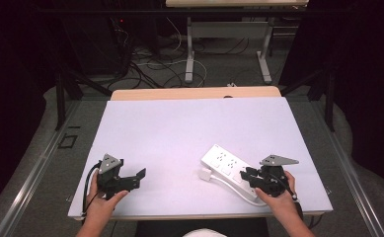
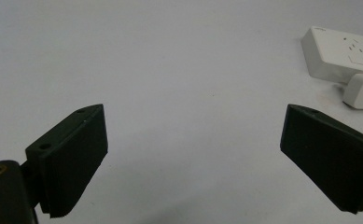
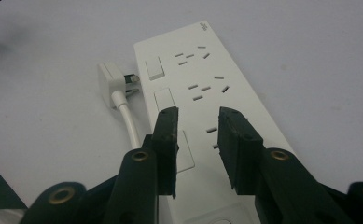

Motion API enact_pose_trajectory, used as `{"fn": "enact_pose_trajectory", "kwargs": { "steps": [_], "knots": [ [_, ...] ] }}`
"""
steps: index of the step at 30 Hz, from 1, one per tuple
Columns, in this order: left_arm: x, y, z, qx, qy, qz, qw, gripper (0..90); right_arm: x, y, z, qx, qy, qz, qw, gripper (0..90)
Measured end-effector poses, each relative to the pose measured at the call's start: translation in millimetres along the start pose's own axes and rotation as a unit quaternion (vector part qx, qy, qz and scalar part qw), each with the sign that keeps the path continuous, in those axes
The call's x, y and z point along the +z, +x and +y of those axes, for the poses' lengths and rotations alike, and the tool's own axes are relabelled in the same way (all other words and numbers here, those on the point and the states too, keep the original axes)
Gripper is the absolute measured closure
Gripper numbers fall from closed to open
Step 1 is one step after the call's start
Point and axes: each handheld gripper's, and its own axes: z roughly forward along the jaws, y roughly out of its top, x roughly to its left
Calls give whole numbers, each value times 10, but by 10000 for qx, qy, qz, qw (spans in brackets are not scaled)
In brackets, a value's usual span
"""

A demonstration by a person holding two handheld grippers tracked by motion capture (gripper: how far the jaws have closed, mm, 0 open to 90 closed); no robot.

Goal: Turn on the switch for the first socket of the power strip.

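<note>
White power strip [image 1: 229, 170] lies under right gripper [image 1: 249, 176], jaws narrowly apart; left gripper [image 1: 136, 178] gapes.

Hidden and cut-off parts

The right gripper [image 3: 195, 140] is covering the power strip's [image 3: 202, 88] near end; the frame edge is cropping it.

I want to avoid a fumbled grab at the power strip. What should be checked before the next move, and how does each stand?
1. Power strip flat on table: ok.
2. Plug unplugged, lying beside the strip: ok.
3. Right gripper over the strip, jaws narrowly apart, nothing between them: ok.
4. Right jaws touching the strip: cannot tell.
5. Left gripper open, empty, away from the strip: ok.
6. Cord clear of the right jaws: cannot tell.
</note>
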Motion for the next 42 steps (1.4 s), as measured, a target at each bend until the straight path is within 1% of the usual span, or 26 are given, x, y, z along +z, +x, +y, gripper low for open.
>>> {"fn": "enact_pose_trajectory", "kwargs": {
  "steps": [2, 3, 4, 6, 7, 8, 9, 10, 12, 13, 15, 17, 18, 21, 22, 23, 24, 27, 29, 30, 32, 33, 35, 37, 39, 42],
  "knots": [
    [1, 1, 0, -5, 0, 1, 10000, 75, -14, -23, -2, 34, -35, -16, 10000, 649],
    [0, 7, 1, 35, -1, 19, 10000, 75, -14, -23, -2, 34, -35, -16, 10000, 649],
    [3, 3, -1, -16, -6, 1, 10000, 75, -24, -43, -1, 91, -58, -23, 9999, 631],
    [2, 8, 0, -6, -2, 6, 10000, 75, -32, -73, 0, 80, -78, -43, 9999, 606],
    [3, 10, -1, -15, -6, 3, 10000, 75, -31, -74, 1, 156, -92, -47, 9998, 591],
    [4, 12, -1, -28, -14, 3, 10000, 75, -35, -88, 0, 138, -95, -80, 9998, 577],
    [4, 15, -2, -35, -13, 3, 10000, 75, -38, -95, 0, 185, -106, -87, 9997, 564],
    [4, 17, -2, -44, -13, 3, 10000, 75, -41, -114, 0, 139, -114, -125, 9998, 548],
    [2, 23, -1, -48, -1, 4, 10000, 75, -48, -132, -1, 180, -126, -168, 9996, 517],
    [2, 25, -1, -60, 1, 2, 10000, 75, -50, -156, -1, 119, -134, -198, 9996, 499],
    [2, 26, -2, -67, 1, -1, 10000, 75, -54, -166, -1, 171, -141, -220, 9995, 481],
    [4, 25, -4, -98, -1, -3, 10000, 75, -73, -216, 0, 207, -170, -286, 9992, 437],
    [5, 26, -4, -101, 0, -4, 9999, 75, -73, -216, 0, 207, -170, -286, 9992, 437],
    [8, 29, -5, -110, 5, -2, 9999, 76, -94, -280, -2, 244, -156, -370, 9989, 399],
    [10, 35, -5, -103, -13, 8, 9999, 76, -109, -329, -4, 348, -155, -416, 9984, 387],
    [11, 37, -5, -112, -13, 10, 9999, 76, -118, -362, -7, 364, -153, -451, 9982, 387],
    [11, 39, -5, -116, -9, 10, 9999, 76, -131, -382, -8, 452, -166, -461, 9978, 383],
    [12, 46, -5, -113, -3, 17, 9999, 76, -150, -431, -9, 517, -191, -522, 9971, 367],
    [12, 49, -7, -143, 17, 9, 9999, 76, -163, -479, -15, 584, -186, -575, 9965, 336],
    [11, 54, -7, -147, 22, 10, 9999, 77, -174, -516, -25, 714, -198, -654, 9951, 306],
    [10, 57, -7, -146, 22, 10, 9999, 77, -188, -561, -35, 789, -226, -697, 9942, 276],
    [12, 60, -7, -140, 3, 20, 9999, 77, -190, -583, -38, 816, -258, -752, 9935, 259],
    [11, 62, -8, -159, 7, 24, 9999, 77, -209, -627, -43, 876, -263, -779, 9927, 239],
    [11, 66, -9, -163, 4, 23, 9999, 77, -217, -675, -52, 877, -330, -855, 9919, 198],
    [11, 68, -9, -167, 10, 18, 9999, 77, -223, -697, -54, 886, -338, -867, 9917, 183],
    [13, 69, -10, -179, 14, 18, 9998, 77, -239, -769, -70, 928, -364, -997, 9900, 158]
  ]
}}
